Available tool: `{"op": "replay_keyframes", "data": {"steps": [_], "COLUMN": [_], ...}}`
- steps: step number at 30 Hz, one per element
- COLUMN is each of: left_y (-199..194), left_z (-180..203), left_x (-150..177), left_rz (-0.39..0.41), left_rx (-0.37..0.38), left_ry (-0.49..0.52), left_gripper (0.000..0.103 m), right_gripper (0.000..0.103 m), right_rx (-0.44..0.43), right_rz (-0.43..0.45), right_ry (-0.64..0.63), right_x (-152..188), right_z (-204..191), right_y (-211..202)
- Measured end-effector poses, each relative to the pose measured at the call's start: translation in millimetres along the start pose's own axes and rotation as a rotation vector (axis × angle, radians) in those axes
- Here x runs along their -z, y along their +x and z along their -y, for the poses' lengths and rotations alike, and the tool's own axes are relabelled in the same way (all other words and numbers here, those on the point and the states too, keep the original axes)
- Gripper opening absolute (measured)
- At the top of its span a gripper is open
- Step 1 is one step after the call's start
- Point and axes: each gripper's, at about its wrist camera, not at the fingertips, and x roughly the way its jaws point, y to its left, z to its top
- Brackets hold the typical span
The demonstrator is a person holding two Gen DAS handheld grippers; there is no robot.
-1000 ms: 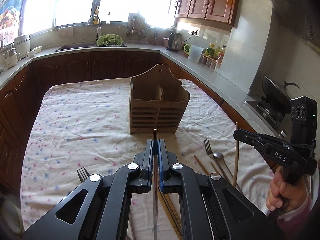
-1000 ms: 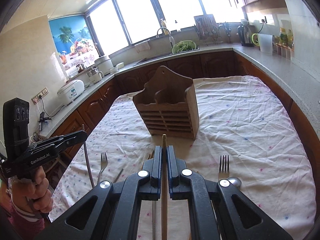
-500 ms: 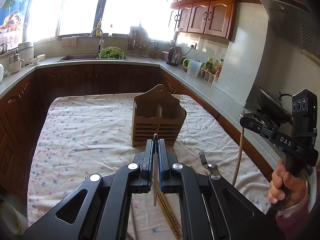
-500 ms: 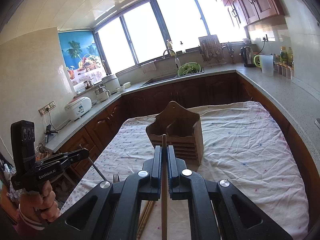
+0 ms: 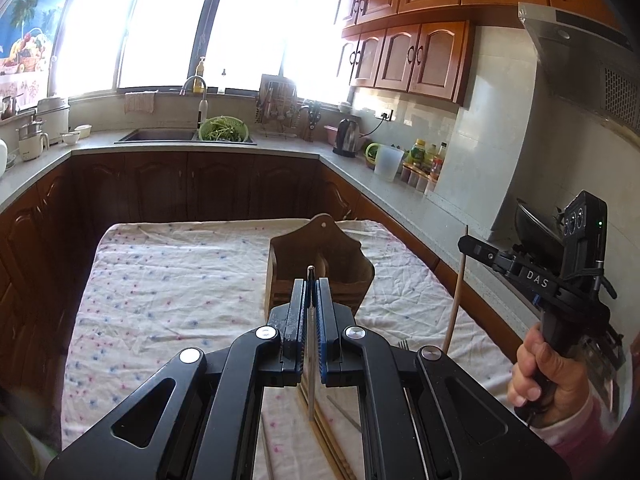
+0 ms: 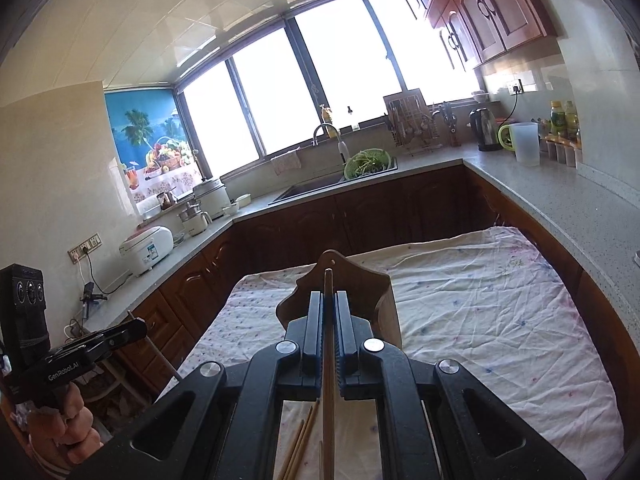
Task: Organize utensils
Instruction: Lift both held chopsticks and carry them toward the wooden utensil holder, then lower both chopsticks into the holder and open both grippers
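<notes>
A wooden utensil holder (image 5: 320, 264) stands on the cloth-covered table (image 5: 168, 280); it also shows in the right wrist view (image 6: 360, 292). My left gripper (image 5: 310, 292) is shut on a thin metal chopstick (image 5: 310, 368), held upright well above the table, in front of the holder. My right gripper (image 6: 329, 304) is shut on a wooden chopstick (image 6: 329, 400), also raised; it shows at the right of the left wrist view (image 5: 464, 242) with the stick (image 5: 456, 292) hanging down. Loose wooden chopsticks (image 6: 298, 448) lie on the cloth below.
A fork's tines (image 5: 402, 345) peek out on the cloth behind my left gripper. Counters ring the table: sink and green colander (image 5: 223, 130) at the back, kettle (image 5: 346, 136) and bottles on the right, rice cooker (image 6: 146, 248) on the left. A wok (image 5: 536, 228) sits on the stove at right.
Both grippers have lifted higher with their chopsticks; the holder and table now sit lower and farther in both views.
</notes>
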Motion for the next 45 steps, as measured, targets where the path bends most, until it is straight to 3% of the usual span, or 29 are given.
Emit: {"op": "replay_keyframes", "data": {"steps": [15, 21, 25, 33, 38, 45], "left_y": [45, 86, 118, 171, 178, 175], "left_z": [-12, -21, -31, -41, -44, -44], "left_x": [-90, -112, -106, -72, -55, -57], "left_rz": [0.135, 0.141, 0.115, 0.054, 0.062, 0.052], "left_rx": [-0.014, -0.019, -0.027, -0.069, -0.08, -0.06], "left_ry": [0.007, -0.005, -0.031, -0.058, -0.065, -0.057], "left_gripper": [0.004, 0.004, 0.004, 0.004, 0.004, 0.004], "right_gripper": [0.005, 0.005, 0.005, 0.005, 0.005, 0.006], "right_rx": [0.054, 0.089, 0.112, 0.127, 0.13, 0.135], "right_rz": [0.278, 0.294, 0.306, 0.276, 0.264, 0.236], "right_ry": [0.108, 0.093, 0.073, 0.084, 0.075, 0.077], "right_x": [-84, -102, -94, -47, -28, -22], "right_z": [26, 37, 40, 50, 51, 59], "right_y": [42, 80, 103, 142, 146, 141]}}
